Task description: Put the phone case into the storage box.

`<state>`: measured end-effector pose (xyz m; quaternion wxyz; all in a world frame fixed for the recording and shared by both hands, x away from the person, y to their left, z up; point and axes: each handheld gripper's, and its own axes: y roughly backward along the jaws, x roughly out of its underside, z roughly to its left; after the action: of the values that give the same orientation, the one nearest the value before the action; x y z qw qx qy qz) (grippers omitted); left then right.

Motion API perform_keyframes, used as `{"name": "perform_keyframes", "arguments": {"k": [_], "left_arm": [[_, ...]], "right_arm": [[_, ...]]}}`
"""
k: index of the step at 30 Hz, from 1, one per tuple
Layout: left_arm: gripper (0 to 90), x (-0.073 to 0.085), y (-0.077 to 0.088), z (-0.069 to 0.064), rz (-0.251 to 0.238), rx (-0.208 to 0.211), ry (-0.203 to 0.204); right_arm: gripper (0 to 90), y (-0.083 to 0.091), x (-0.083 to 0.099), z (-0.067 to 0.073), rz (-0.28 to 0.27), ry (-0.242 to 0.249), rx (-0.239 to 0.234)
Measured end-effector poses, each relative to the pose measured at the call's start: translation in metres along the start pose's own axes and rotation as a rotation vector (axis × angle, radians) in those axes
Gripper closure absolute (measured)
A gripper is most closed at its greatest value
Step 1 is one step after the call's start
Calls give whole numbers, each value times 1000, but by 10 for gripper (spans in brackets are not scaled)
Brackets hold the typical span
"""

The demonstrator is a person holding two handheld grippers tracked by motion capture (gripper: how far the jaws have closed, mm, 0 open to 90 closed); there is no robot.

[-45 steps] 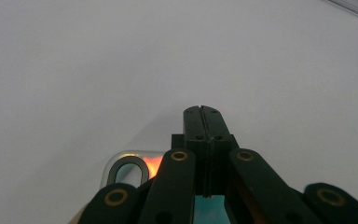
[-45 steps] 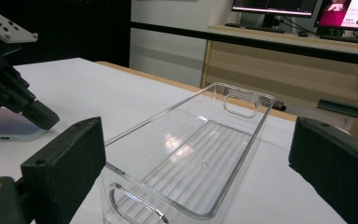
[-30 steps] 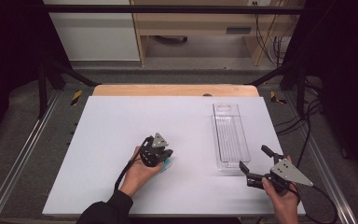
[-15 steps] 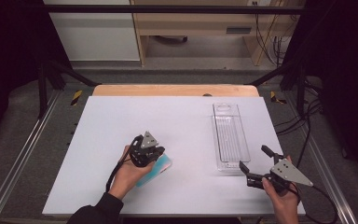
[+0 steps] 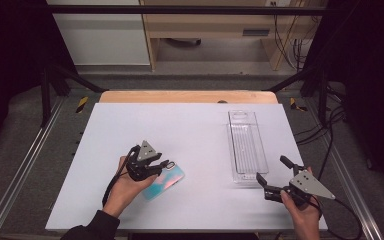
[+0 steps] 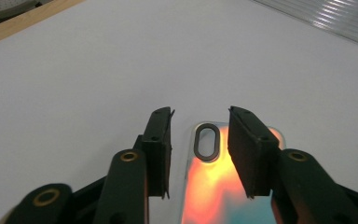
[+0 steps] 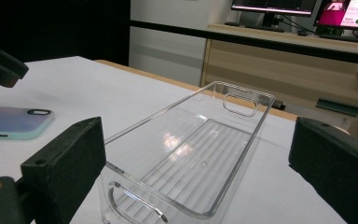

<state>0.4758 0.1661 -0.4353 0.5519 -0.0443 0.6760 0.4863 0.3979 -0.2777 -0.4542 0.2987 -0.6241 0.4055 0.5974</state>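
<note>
On the white worktop [image 5: 195,135], just under the left tool [image 5: 164,167], lies a flat iridescent phone case [image 5: 167,182], pink-orange fading to teal, with an oval camera cut-out. The left tool's jaws have just been opening and stand partly apart above the case, gripping nothing. The right tool [image 5: 270,176] gapes wide and empty, just short of the near end of a long clear plastic tray [image 5: 247,147].

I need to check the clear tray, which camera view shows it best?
The right gripper view: the clear tray looms close, ribbed floor and handle cutouts sharp. The high view shows its whole outline, small. The left gripper view catches a corner.
</note>
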Motion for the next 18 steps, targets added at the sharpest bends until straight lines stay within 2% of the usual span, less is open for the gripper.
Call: {"name": "perform_keyframes", "arguments": {"k": [4, 12, 18], "left_arm": [[456, 2, 4, 3, -5, -11, 15], [323, 5, 9, 6, -14, -8, 18], [268, 8, 12, 10, -24, -10, 33]], "right_arm": [[42, 0, 0, 0, 0, -1, 0], [42, 0, 0, 0, 1, 0, -1], [42, 0, 0, 0, 1, 1, 0]]}}
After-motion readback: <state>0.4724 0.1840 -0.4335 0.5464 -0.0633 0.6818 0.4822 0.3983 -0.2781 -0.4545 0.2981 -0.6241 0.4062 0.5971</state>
